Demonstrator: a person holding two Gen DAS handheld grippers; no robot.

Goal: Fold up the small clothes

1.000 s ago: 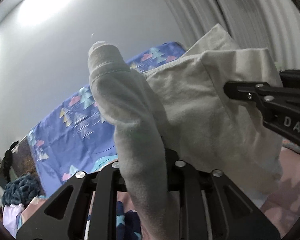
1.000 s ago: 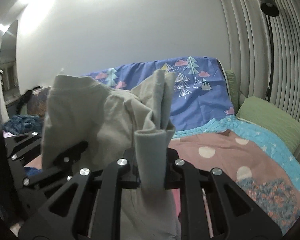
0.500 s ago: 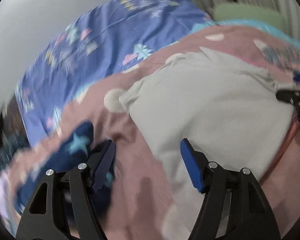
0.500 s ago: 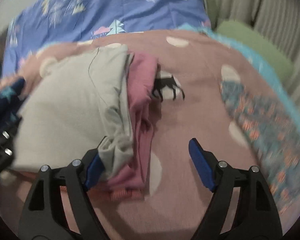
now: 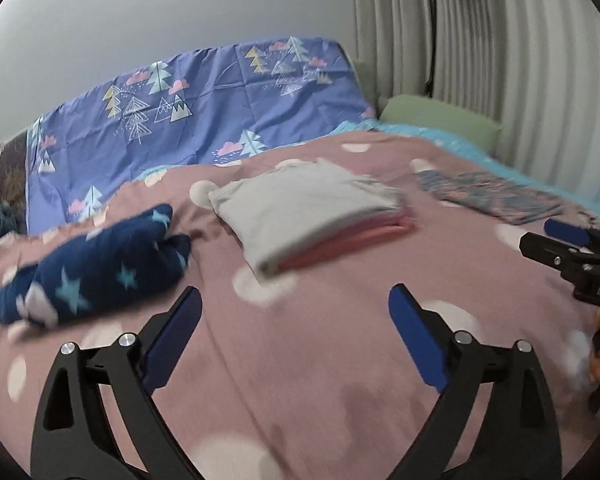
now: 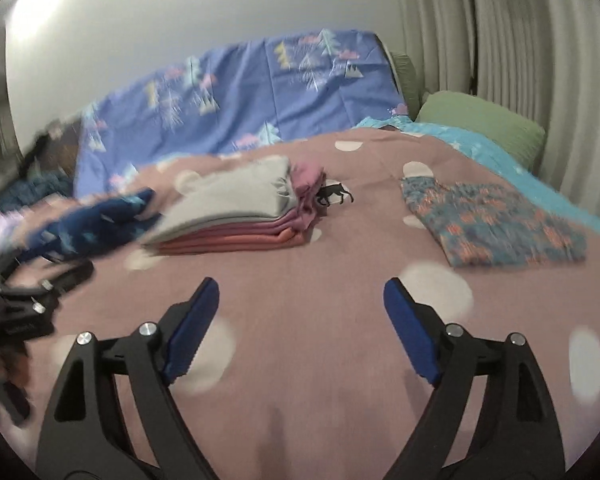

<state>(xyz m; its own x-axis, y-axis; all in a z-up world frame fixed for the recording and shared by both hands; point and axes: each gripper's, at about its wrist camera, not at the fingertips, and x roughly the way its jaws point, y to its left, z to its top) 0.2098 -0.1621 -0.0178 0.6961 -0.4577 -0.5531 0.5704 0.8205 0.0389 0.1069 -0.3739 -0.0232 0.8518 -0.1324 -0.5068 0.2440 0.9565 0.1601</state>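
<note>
A folded grey garment [image 5: 300, 204] lies on top of a stack of folded pink and salmon clothes [image 5: 364, 236] on the pink dotted bedspread [image 5: 320, 360]. The stack also shows in the right wrist view [image 6: 236, 220]. A crumpled navy garment with stars [image 5: 96, 268] lies to the left of the stack; it shows blurred in the right wrist view [image 6: 96, 220]. My left gripper [image 5: 296, 328] is open and empty, well short of the stack. My right gripper [image 6: 300, 320] is open and empty, also short of the stack; it shows at the right edge of the left wrist view [image 5: 568, 248].
A folded teal and orange patterned garment [image 6: 492, 224] lies on the bed to the right. A blue sheet with trees [image 5: 204, 108] hangs behind the bed. A green pillow [image 6: 480, 124] sits at the far right by the curtain [image 6: 520, 40].
A second ago both grippers held the grey garment up. They lowered it onto the stack, let go, opened, and have drawn back toward the near edge of the bed.
</note>
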